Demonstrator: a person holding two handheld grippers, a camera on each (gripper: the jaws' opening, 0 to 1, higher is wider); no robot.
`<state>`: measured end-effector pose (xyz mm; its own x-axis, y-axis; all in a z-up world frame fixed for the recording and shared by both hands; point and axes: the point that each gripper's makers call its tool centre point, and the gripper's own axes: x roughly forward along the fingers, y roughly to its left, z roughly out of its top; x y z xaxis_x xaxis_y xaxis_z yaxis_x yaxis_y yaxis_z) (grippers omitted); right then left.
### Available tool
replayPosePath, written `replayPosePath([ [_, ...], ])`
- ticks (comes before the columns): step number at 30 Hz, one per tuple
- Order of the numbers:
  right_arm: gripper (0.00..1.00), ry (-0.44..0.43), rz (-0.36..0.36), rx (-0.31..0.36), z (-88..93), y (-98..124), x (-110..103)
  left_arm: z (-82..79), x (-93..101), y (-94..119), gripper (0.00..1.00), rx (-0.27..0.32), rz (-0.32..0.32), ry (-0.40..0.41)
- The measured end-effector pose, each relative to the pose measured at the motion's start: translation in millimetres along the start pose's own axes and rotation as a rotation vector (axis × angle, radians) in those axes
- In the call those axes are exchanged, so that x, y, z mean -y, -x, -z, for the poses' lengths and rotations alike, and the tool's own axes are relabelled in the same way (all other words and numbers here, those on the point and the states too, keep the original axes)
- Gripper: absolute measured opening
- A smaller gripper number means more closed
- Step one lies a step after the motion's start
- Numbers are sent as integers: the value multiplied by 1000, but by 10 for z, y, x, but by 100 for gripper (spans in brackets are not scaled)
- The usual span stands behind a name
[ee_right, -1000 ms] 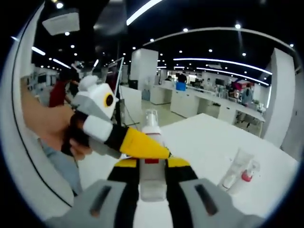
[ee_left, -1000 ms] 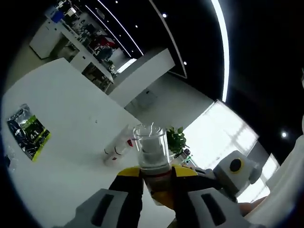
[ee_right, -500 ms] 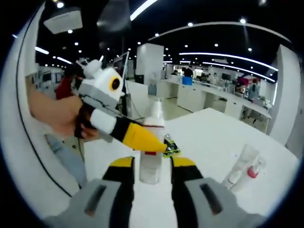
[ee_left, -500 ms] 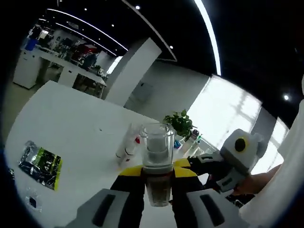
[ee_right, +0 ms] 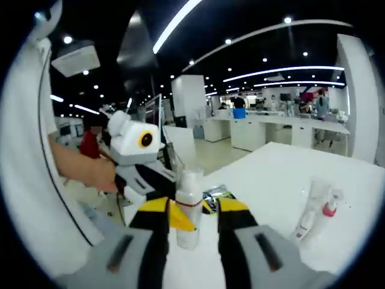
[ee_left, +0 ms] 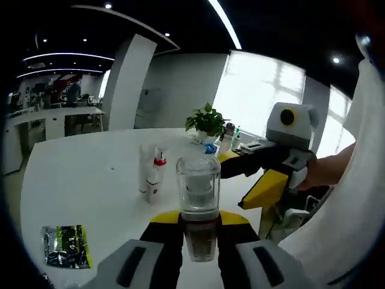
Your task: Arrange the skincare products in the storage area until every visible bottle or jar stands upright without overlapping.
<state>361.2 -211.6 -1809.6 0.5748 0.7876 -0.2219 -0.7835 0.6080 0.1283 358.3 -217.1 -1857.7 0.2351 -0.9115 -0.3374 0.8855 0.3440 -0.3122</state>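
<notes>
Left gripper view: left gripper is closed around one bottle with a clear cap, gripped at its lower body and standing upright between the jaws above the white surface. Beyond the bottle, two tubes lie side by side on the surface, one with a red cap, just past the bottle and slightly to its left. One foil sachet, black and green, lies flat on the surface well to the left of the bottle, near the edge. One potted plant stands at the far side of the surface behind the bottle, with small items next to it, too small to identify. The right gripper comes in at the right of the bottle, held by a hand; its jaws are spread and hold nothing. Nothing blocks the bottle here.

Right gripper view: right gripper has jaws apart; the bottle stands between them, and contact with the jaws can't be told. The left gripper sits right behind the bottle and hides part of the sachet. A person's hand holds that gripper. The two tubes lie on the surface well to the right of the bottle. Count: one bottle, two tubes, one sachet.
</notes>
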Motion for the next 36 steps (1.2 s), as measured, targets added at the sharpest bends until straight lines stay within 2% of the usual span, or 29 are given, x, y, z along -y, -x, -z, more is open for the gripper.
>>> replayPosePath([
  [2, 29, -21, -15, 20, -37, 5, -27, 19, 82, -1, 21, -14, 40, -33],
  [6, 28, -45, -45, 34, -72, 16, -87, 102, 160, 1, 21, -68, 68, -113],
  [13, 26, -15, -86, -3, -22, -16, -224, 150, 200, -4, 21, -100, 69, -154],
  [17, 20, -11, -89, -9, -13, -31, -257, 172, 217, -10, 21, -116, 68, -171],
  [18, 20, 12, -59, -10, -8, -28, -225, 193, 223, -11, 21, -126, 69, -185],
  [20, 20, -16, -61, -16, 0, -12, -229, 198, 228, -18, 21, -127, 74, -183],
  [28, 18, 20, -26, -29, 39, 29, -225, 217, 245, -67, 22, -135, 83, -221],
  [31, 18, 15, 0, -32, 58, 35, -186, 242, 219, -92, 23, -139, 65, -224],
  [36, 18, -26, 50, -18, 69, 81, -43, 324, 101, -79, 31, -144, 9, -211],
])
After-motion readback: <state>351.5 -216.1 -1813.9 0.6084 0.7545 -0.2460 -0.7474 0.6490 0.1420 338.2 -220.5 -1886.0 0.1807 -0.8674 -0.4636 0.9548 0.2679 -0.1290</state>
